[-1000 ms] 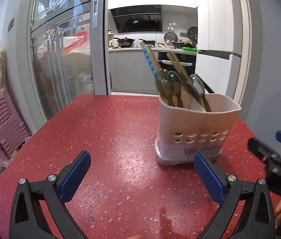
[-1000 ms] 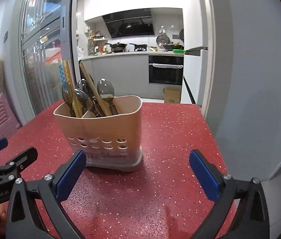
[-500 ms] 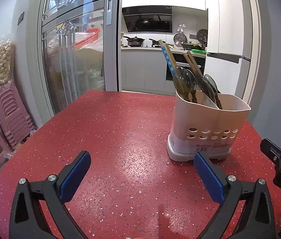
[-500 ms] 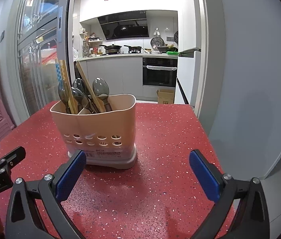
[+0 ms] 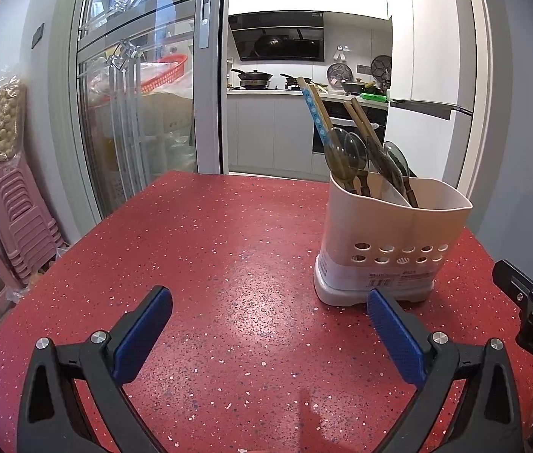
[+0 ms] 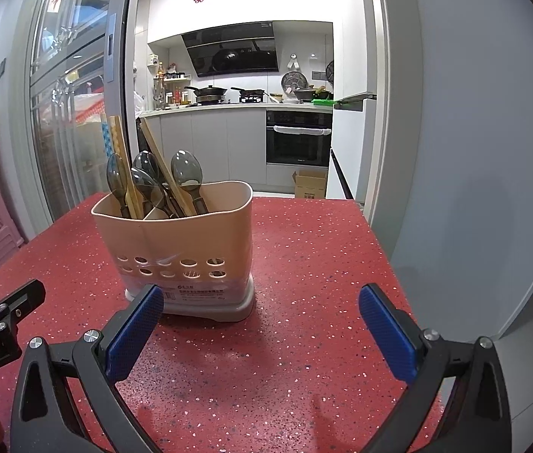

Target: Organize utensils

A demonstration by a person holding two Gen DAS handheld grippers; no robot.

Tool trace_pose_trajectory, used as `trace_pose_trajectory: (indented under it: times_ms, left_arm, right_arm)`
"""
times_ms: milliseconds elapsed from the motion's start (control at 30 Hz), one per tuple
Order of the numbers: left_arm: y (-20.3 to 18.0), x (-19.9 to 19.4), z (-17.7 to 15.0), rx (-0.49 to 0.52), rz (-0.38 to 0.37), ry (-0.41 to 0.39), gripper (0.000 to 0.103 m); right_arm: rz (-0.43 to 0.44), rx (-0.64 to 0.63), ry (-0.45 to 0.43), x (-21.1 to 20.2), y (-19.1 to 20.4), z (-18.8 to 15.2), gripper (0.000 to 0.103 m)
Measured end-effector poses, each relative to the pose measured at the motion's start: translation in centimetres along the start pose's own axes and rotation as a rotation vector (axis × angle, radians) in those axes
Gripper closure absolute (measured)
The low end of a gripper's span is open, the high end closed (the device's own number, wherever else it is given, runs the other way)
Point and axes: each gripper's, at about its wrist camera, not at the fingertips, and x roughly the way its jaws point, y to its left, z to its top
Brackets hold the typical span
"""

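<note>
A beige utensil holder (image 5: pixel 387 241) with holes near its base stands upright on the red speckled table (image 5: pixel 228 264); it also shows in the right wrist view (image 6: pixel 187 249). Several dark spoons (image 6: pixel 187 175) and wooden chopsticks (image 5: pixel 317 113) stand in its two compartments. My left gripper (image 5: pixel 270 324) is open and empty, low over the table, left of and nearer than the holder. My right gripper (image 6: pixel 261 321) is open and empty, just in front of the holder's right side. Each gripper shows at the edge of the other's view.
The table's right edge (image 6: pixel 379 249) drops off beside a grey wall. Stacked pink stools (image 5: pixel 13 207) stand left of the table. A glass sliding door (image 5: pixel 134 94) and a kitchen with an oven (image 6: pixel 298 137) lie beyond the far edge.
Both grippers have drawn back and risen a little, so the holder looks farther and smaller. Both stay open and empty. The holder has not moved.
</note>
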Motion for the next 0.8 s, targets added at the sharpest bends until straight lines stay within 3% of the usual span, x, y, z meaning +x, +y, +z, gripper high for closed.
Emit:
trace_pose_trajectory:
  times_ms: [800]
  left_arm:
    - [-0.19,0.08,-0.02,0.005,-0.008,0.013,0.000]
  right_arm:
    - [-0.012,0.004,0.006,-0.06,0.14,-0.14,0.000]
